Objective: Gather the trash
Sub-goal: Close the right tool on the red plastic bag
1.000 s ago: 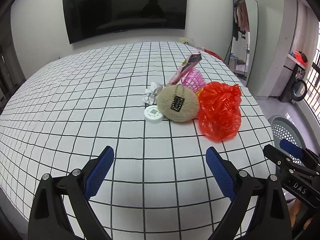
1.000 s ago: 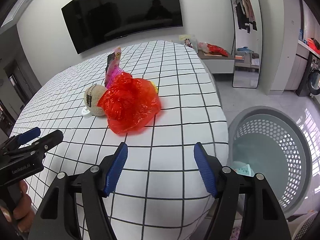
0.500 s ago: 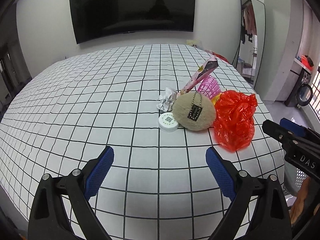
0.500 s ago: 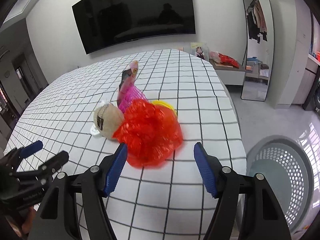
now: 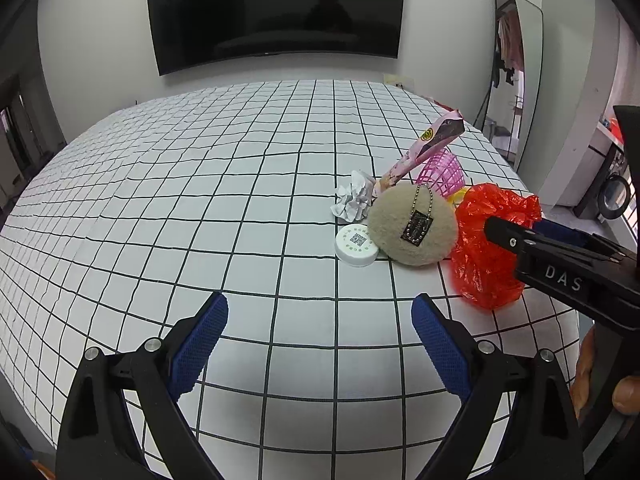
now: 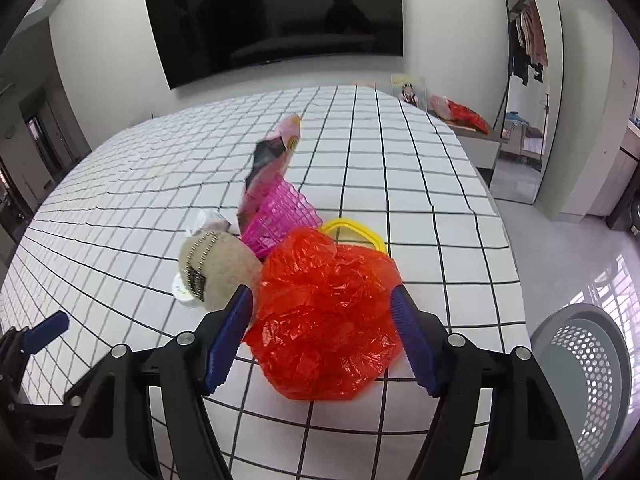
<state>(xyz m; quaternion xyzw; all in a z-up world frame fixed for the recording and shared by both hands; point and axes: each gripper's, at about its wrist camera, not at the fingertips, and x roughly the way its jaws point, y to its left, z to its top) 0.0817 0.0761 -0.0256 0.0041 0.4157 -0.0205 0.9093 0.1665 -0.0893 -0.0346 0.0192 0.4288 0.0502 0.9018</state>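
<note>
The right tool [image 6: 322, 334] had come in over the crumpled red plastic bag [image 6: 326, 316], which lay on the bed with the black-and-white checked cover [image 5: 200, 208], near its right-hand edge. The tool's blue pads stood on either side of the bag, wide apart; its jaws had just opened a little further, and the pads did not look to be pressing on the plastic, so nothing was gripped yet. The left tool [image 5: 320, 344] hung open and empty above bare cover, well short of the pile.

Behind the bag lay the rest of the clutter: a round beige plush pouch with a bead chain [image 5: 412, 230], a white round cap [image 5: 356, 245], a ball of crumpled white paper [image 5: 353, 201], a pink mesh plastic basket [image 6: 282, 220] with a pink snack wrapper [image 5: 430, 146] leaning out of it, and a yellow plastic ring [image 6: 356, 232] partly under the bag. A grey perforated bin [image 6: 586, 364] stood on the floor beside the bed.

By my reading, the step in hand was the reach for the red bag. The next move would call for lowering the pads around its bulk and closing well in, since loose film gives and slips, without catching the pouch just beside the left pad, then carrying it over to the bin.
</note>
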